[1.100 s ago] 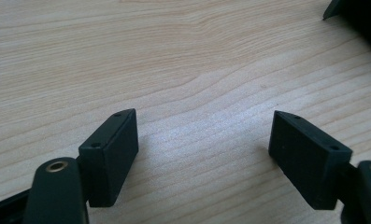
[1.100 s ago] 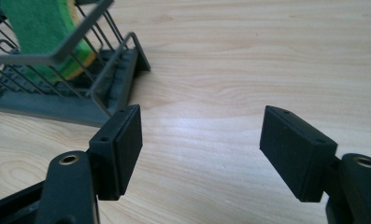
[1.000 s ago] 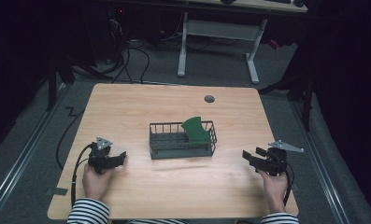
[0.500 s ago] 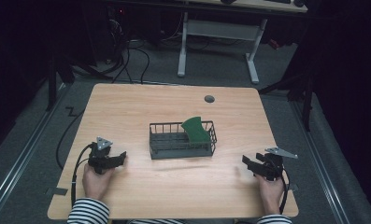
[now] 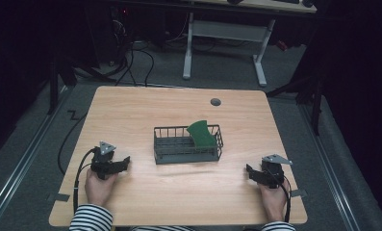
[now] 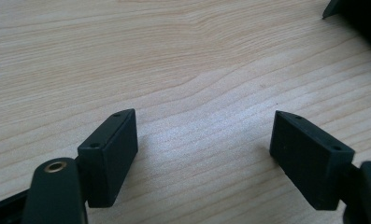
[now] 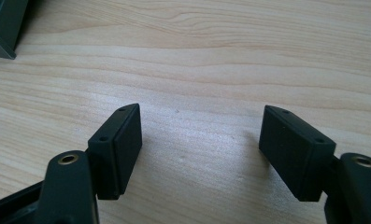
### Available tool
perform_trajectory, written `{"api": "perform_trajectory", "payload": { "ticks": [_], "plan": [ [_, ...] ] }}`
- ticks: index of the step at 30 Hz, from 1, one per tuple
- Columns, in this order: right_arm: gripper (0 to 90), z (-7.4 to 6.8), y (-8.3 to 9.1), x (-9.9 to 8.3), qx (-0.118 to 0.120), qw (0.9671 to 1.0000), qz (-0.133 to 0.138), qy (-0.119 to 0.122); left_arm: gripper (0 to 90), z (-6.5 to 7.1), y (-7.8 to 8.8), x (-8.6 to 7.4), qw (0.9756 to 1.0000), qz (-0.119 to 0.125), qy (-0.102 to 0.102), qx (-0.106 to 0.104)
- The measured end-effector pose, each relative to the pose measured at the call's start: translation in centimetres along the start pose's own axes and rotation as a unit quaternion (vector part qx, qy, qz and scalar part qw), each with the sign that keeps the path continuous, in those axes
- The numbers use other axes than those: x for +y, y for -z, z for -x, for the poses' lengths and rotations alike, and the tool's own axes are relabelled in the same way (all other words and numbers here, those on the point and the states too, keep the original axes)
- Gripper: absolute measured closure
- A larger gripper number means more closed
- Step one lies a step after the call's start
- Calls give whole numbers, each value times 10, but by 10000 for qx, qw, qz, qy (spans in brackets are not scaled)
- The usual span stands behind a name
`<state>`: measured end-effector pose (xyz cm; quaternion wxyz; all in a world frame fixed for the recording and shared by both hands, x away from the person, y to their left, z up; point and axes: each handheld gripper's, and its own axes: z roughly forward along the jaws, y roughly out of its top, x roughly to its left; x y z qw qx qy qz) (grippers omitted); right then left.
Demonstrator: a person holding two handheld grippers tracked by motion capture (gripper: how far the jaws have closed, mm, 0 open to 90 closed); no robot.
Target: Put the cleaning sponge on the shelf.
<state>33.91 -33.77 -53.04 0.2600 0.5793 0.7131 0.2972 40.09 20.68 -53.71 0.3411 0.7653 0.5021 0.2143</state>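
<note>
A dark wire basket (image 5: 187, 144) stands at the middle of the wooden table (image 5: 145, 110). A green curved piece (image 5: 201, 134) leans inside its right half. My left gripper (image 5: 126, 161) rests low over the table at the front left and points toward the basket. Its jaws are open in the left gripper view (image 6: 204, 121), with bare wood between them. My right gripper (image 5: 249, 170) sits at the front right and points left toward the basket. It is open too (image 7: 202, 114), with nothing between the pads.
A small grey grommet (image 5: 215, 101) is set into the table's far side. A basket corner (image 6: 360, 14) shows at the top right of the left gripper view, and another (image 7: 5, 28) at the top left of the right gripper view. A white desk frame (image 5: 224, 33) stands behind.
My right gripper has sunk toward the table and drawn a little nearer the front edge. The left gripper has stayed put. Both stay open.
</note>
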Motion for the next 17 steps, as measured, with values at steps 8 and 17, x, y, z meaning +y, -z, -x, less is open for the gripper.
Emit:
{"api": "perform_trajectory", "payload": {
  "ticks": [8,17],
  "plan": [
    [289,1,-1,0,32,10000,-15,-19,238,0,0,0,10000,-1,-3,-4],
    [289,1,-1,0,30,10000,-16,-23,238,0,0,0,10000,-3,-7,-5]
  ]
}}
